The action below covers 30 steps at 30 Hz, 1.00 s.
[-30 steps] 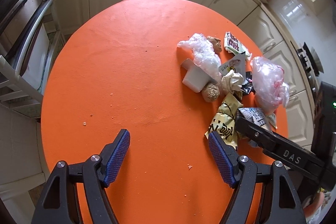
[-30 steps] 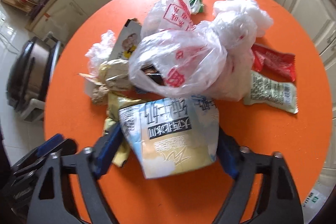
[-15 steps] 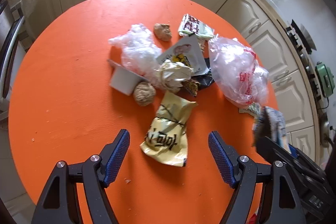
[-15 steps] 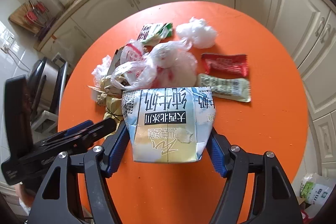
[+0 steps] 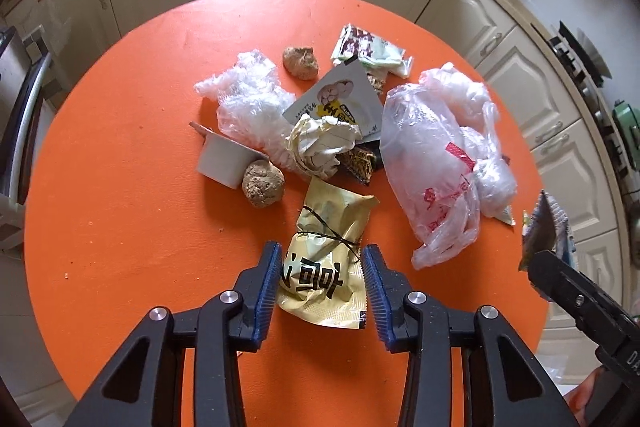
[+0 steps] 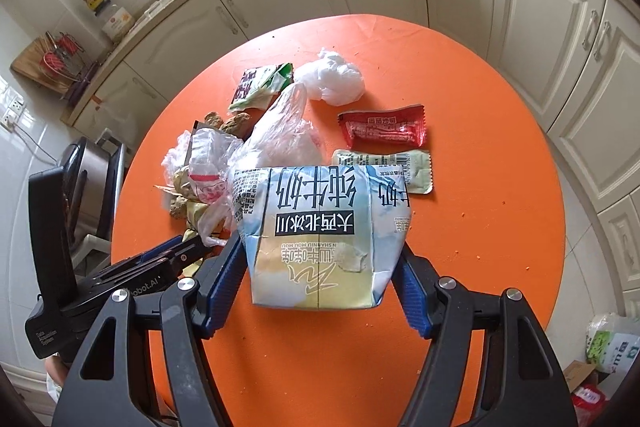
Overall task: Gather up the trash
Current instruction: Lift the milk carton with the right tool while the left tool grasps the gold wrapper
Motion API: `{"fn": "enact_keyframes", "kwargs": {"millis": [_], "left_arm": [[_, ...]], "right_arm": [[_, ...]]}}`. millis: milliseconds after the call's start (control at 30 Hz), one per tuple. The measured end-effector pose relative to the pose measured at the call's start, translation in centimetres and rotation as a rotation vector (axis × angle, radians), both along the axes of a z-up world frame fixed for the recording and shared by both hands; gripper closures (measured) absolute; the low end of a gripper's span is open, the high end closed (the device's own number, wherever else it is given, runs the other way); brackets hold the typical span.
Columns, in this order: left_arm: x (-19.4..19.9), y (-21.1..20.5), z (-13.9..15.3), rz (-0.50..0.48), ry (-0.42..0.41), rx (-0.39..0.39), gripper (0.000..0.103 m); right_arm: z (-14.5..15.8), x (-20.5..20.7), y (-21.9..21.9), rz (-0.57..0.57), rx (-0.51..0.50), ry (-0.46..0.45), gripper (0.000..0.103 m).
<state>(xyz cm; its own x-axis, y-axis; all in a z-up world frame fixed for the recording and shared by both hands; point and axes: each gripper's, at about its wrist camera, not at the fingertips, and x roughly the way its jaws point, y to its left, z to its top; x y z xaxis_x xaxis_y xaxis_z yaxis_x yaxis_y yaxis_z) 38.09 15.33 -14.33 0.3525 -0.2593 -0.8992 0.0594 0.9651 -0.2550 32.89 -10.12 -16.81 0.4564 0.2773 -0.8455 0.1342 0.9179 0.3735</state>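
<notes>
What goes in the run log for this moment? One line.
left gripper: closing around yellow wrapper | right gripper: shut on milk carton, lifted | orange table: trash pile remains

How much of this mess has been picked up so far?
Barely started. The right gripper holds a flattened blue-and-white milk carton above the orange round table. The left gripper is closing around a yellow crinkled snack wrapper. The clear plastic bag and other wrappers remain.

Orange table (image 5: 120, 187); yellow black-lettered wrapper (image 5: 324, 259); pale-blue milk carton (image 6: 320, 235); red sachet (image 6: 382, 127).
</notes>
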Motion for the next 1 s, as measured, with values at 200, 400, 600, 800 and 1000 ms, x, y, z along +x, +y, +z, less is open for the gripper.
{"fn": "enact_keyframes", "kwargs": {"millis": [200,400,600,800,1000], "left_arm": [[-1.3,-0.4,1.3,0.006,-0.049,0.001,0.068],[-2.3,-0.7,2.0,-0.011,-0.069,-0.022,0.083],[-2.9,-0.1,2.0,-0.011,-0.064,-0.030,0.084],[-2.4,0.2,0.1,0.000,0.016,-0.071,0.053],[-2.2,-0.9,-1.3,-0.003,0.015,-0.016,0.052]], "right_arm": [[0.5,-0.8,0.0,0.001,0.005,-0.012,0.034],[0.9,-2.1,-0.7,-0.017,0.016,-0.023,0.034],[1.0,-3.1,-1.6,-0.042,0.025,-0.029,0.034],[0.4,-3.7,-2.4,-0.058,0.039,-0.013,0.034],[-0.2,-4.2,-2.5,-0.059,0.050,0.002,0.034]]}}
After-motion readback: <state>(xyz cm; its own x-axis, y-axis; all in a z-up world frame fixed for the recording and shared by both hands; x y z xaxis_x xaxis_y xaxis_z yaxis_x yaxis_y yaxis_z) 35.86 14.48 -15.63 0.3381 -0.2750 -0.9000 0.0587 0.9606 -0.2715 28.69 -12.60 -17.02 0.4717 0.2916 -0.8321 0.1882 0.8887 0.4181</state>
